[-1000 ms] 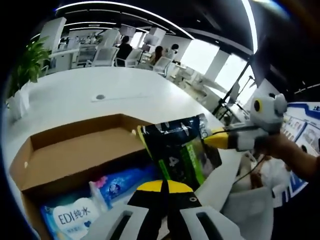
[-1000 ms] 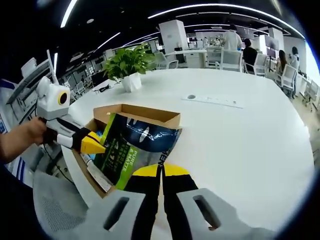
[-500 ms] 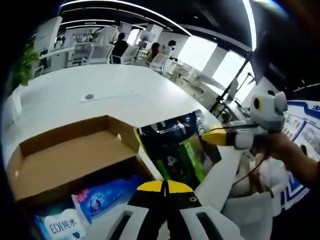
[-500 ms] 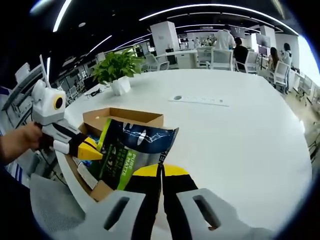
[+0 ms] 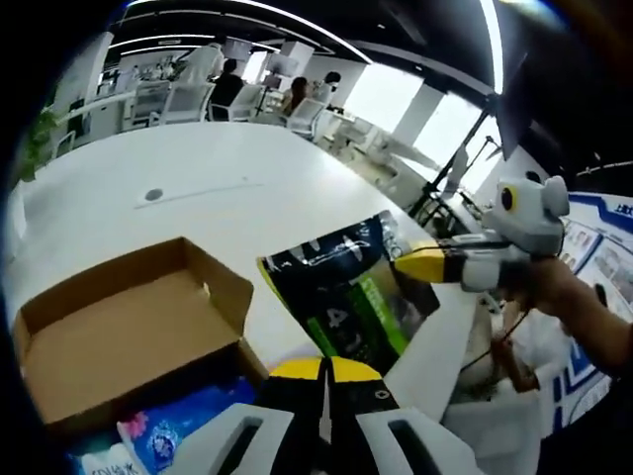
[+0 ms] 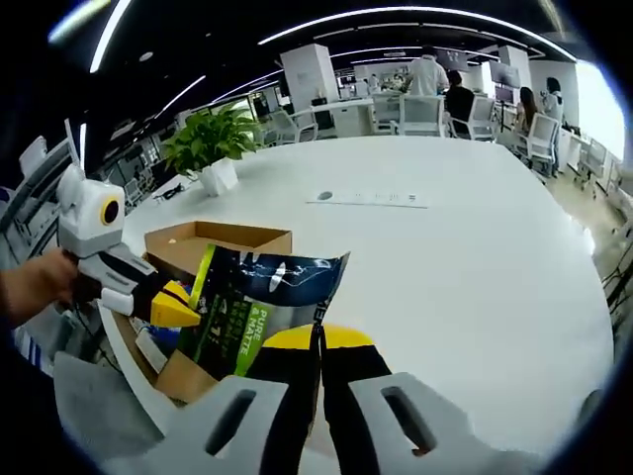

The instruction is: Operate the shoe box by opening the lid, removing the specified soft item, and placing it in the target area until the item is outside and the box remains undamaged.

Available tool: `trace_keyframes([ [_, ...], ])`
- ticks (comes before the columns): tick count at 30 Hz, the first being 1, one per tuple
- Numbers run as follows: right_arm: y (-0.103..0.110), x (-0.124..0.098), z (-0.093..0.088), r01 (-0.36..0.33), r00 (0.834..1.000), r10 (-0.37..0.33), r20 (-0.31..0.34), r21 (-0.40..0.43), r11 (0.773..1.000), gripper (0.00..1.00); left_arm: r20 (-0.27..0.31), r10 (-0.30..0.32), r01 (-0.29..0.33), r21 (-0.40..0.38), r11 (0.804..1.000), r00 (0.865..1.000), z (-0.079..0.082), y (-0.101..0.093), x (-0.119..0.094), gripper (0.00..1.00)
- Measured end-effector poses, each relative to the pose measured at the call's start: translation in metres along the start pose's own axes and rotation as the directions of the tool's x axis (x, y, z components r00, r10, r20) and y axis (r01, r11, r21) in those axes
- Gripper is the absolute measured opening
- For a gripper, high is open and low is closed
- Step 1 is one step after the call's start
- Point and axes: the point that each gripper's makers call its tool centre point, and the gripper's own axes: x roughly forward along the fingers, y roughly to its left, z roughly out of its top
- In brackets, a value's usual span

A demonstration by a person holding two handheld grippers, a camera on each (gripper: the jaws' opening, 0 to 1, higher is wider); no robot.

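Left gripper view: both grippers pinch the dark pouch (image 5: 346,302) beside the open shoe box (image 5: 119,327); it is out, and placing on the table (image 6: 475,267) remains.

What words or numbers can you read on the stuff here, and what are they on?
"PURE" reads on the green panel of the dark pouch both claws hold; the line under it is too blurred.
"4" stands on the same pouch's green panel in the left gripper view.
The pouch's white print near its top is too small to read.
The blue packets in the shoe box are too blurred.
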Motion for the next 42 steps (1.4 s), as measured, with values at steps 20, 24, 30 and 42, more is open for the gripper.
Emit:
trace_keyframes([
  [20,-0.034,0.027,-0.022,0.029,0.998,-0.029,-0.059,-0.005,1.0,0.0,-0.168,0.067,-0.056,0.071,0.996,0.984,-0.006,0.016,0.048,0.0],
  [24,-0.036,0.033,-0.028,0.032,0.997,-0.032,-0.066,-0.004,0.999,0.0,-0.221,0.093,-0.075,0.09,0.993,0.971,-0.011,0.023,0.061,0.0],
  [30,-0.047,0.047,-0.039,0.042,0.995,-0.042,-0.087,-0.007,0.999,0.0,-0.274,0.124,-0.091,0.129,0.987,0.954,-0.014,0.026,0.069,0.0],
  [42,-0.06,0.06,-0.051,0.055,0.992,-0.056,-0.11,-0.01,0.998,0.0,-0.34,0.182,-0.08,0.292,0.953,0.923,-0.02,0.028,0.085,0.01],
])
